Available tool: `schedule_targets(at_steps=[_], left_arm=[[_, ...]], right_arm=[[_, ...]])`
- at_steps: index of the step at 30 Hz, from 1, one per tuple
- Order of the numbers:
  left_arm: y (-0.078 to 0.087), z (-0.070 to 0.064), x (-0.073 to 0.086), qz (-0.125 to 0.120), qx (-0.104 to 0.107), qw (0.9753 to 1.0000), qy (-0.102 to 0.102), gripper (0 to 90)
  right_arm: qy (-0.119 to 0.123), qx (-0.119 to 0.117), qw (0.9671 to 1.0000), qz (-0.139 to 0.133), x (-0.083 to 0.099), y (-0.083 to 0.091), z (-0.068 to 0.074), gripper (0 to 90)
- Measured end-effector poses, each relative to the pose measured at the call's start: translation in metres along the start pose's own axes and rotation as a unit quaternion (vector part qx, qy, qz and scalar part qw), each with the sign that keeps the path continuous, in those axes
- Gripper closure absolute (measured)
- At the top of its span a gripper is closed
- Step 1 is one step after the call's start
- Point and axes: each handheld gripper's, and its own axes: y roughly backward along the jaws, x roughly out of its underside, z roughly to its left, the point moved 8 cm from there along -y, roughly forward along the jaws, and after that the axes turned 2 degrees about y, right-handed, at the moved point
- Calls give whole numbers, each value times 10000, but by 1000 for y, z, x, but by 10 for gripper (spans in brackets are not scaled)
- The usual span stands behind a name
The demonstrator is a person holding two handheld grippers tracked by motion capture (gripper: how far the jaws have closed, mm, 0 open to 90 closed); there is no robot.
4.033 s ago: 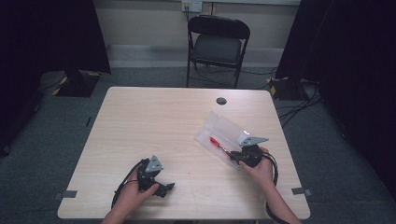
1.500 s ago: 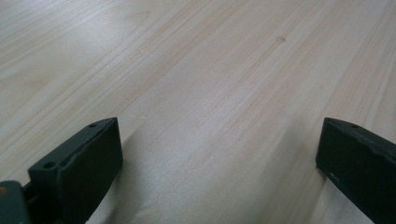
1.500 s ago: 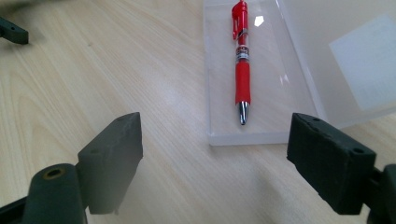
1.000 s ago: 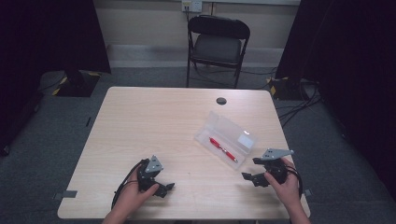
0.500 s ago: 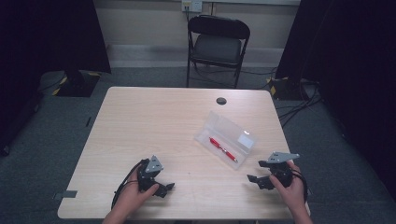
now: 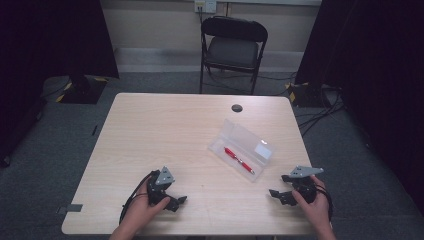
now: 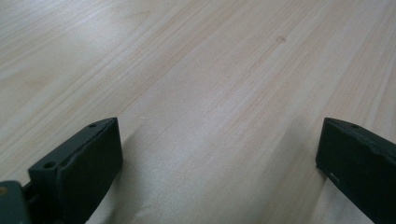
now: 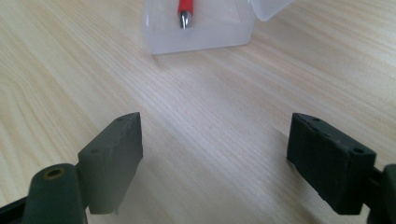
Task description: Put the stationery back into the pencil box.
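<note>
While both grippers rest with jaws apart and empty, the red pen (image 6: 238, 160) in its clear case (image 6: 260, 142) lies just ahead of the right gripper (image 6: 280, 194), long axis running diagonally; the left gripper (image 6: 176, 201) sits much farther off.

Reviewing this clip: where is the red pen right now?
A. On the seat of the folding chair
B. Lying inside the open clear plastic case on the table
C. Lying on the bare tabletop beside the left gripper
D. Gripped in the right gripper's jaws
B: the red pen lies inside the open clear plastic case, while the right gripper sits apart from it with jaws spread and empty.
</note>
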Motion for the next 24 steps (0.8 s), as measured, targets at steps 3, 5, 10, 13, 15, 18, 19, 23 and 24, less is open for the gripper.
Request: schedule_targets(at_steps=[3,5,10,13,15,18,19,23,24], left_arm=[[0,0,0,-3,3,10000,0,2],[0,0,0,-2,5,10000,0,2],[0,0,0,1,-1,10000,-1,2],[0,0,0,-3,3,10000,2,2],[0,0,0,-4,2,10000,3,2],[0,0,0,-1,4,10000,-1,2],[0,0,0,-1,0,10000,0,2],[0,0,0,-4,1,10000,1,2],[0,0,0,-4,1,10000,1,2]], right_arm=[[10,42,10000,-85,1,-1,-2,175],[32,115,9999,-113,1,-1,-3,168],[215,274,9993,-155,2,-4,-4,155],[205,272,9993,-149,2,-5,-4,145],[197,279,9993,-140,1,-5,-4,134],[191,254,9994,-143,1,-5,-4,133],[192,253,9994,-142,1,-5,-4,133],[164,247,9995,-133,1,-5,-4,129],[172,258,9994,-135,1,-6,-4,127]])
